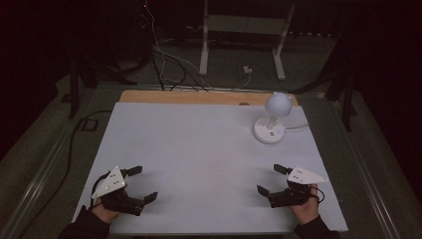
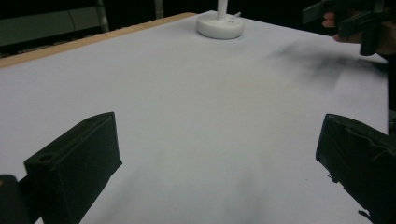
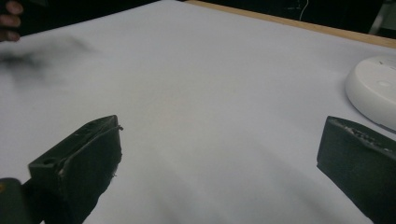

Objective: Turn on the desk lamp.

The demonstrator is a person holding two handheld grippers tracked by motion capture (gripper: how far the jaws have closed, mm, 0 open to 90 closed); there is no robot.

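both claws, left claw and right claw, wide and empty at lower frame; white desk lamp at upper right of surface untouched, nothing started.

The left claw sits at the lower left of the high view, the right claw at the lower right. Each is held in a hand, jaws spread wide with nothing between them, pointing inward.

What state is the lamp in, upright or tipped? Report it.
Upright: the lamp stands on its round base flat on the table, globe head above it.
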